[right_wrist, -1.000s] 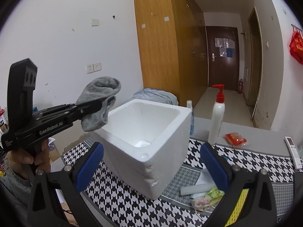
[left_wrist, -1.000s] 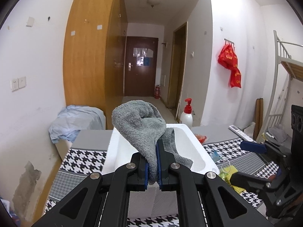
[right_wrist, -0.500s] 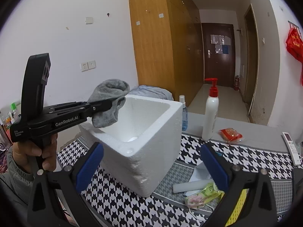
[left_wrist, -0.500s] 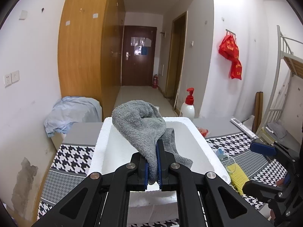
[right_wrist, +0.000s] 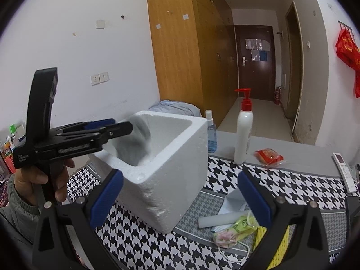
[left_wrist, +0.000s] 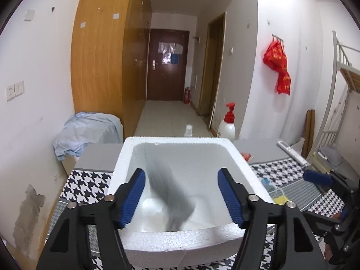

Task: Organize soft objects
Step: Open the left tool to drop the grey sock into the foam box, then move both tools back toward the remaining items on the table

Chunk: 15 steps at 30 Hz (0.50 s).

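Sock [left_wrist: 173,193], grey and blurred, is dropping into the white foam box [left_wrist: 180,238] on the houndstooth table [right_wrist: 139,245], passing between the spread jaws of your left gripper [left_wrist: 180,193], which have just been opening and are gripping nothing now. Your right gripper [right_wrist: 180,193] is hanging spread and empty near the box. This piece is going in, I judge, while the soft mask [right_wrist: 227,236] lying beside the box is probably waiting for you next.
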Each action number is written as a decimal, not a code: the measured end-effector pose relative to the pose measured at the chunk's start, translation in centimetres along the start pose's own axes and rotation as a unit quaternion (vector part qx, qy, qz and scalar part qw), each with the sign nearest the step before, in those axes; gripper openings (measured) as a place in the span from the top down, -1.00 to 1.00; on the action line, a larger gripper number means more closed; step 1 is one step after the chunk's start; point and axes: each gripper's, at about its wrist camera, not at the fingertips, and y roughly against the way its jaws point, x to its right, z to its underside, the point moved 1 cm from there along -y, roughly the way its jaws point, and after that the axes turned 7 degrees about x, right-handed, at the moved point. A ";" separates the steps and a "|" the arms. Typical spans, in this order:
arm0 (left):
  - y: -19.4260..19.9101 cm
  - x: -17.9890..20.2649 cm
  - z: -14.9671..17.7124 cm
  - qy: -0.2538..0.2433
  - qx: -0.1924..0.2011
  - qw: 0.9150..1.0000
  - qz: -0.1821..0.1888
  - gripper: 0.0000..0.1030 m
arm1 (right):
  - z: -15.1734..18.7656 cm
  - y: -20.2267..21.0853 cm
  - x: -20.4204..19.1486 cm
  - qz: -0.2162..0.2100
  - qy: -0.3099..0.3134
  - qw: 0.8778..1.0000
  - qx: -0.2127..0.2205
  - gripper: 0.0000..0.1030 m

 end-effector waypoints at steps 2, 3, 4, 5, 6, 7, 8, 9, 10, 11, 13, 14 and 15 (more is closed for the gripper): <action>0.4 0.2 -0.1 -0.004 0.010 1.000 0.002 -0.70 | 0.0 0.2 0.1 0.004 0.001 1.000 0.000 -0.99; 0.7 0.2 -0.1 -0.004 0.016 1.000 0.002 -0.77 | 0.0 0.3 0.1 0.006 0.001 1.000 0.001 -0.99; 1.0 0.3 -0.2 -0.004 0.022 1.000 0.001 -0.87 | 0.0 0.5 0.2 0.009 0.001 1.000 0.003 -0.99; 1.3 0.3 -0.2 -0.004 0.027 1.000 -0.001 -0.95 | 0.0 0.6 0.2 0.010 0.000 1.000 0.004 -0.99; 1.6 0.4 -0.2 -0.004 0.034 0.999 -0.002 -0.97 | 0.0 0.7 0.3 0.013 -0.001 1.000 0.004 -0.99; 1.8 0.4 -0.1 -0.005 0.039 0.999 -0.003 -0.98 | 0.0 0.8 0.3 0.017 -0.002 1.000 0.004 -0.99; 2.1 0.5 -0.1 -0.008 0.042 0.999 -0.004 -0.98 | 0.0 0.9 0.3 0.021 -0.003 1.000 0.003 -0.99; 2.4 0.7 -0.1 -0.012 0.044 0.999 -0.003 -0.98 | 0.0 1.0 0.3 0.025 -0.003 1.000 0.003 -0.99; 2.5 0.8 -0.2 -0.016 0.046 0.999 -0.002 -0.98 | 0.0 1.3 0.2 0.029 -0.003 1.000 0.004 -0.99; 2.9 1.1 -0.2 -0.022 0.049 0.999 0.000 -0.98 | 0.0 1.5 0.2 0.031 -0.004 0.999 0.004 -0.99; 3.6 1.6 -0.1 -0.027 0.053 0.998 0.007 -0.98 | 0.1 2.0 0.0 0.036 -0.005 0.999 0.008 -0.99; 3.9 1.9 -0.1 -0.028 0.054 0.998 0.009 -0.98 | 0.1 2.2 -0.1 0.038 -0.005 0.999 0.009 -0.99; 4.3 2.1 0.0 -0.030 0.055 0.998 0.012 -0.98 | 0.2 2.4 -0.1 0.039 -0.004 0.999 0.010 -0.99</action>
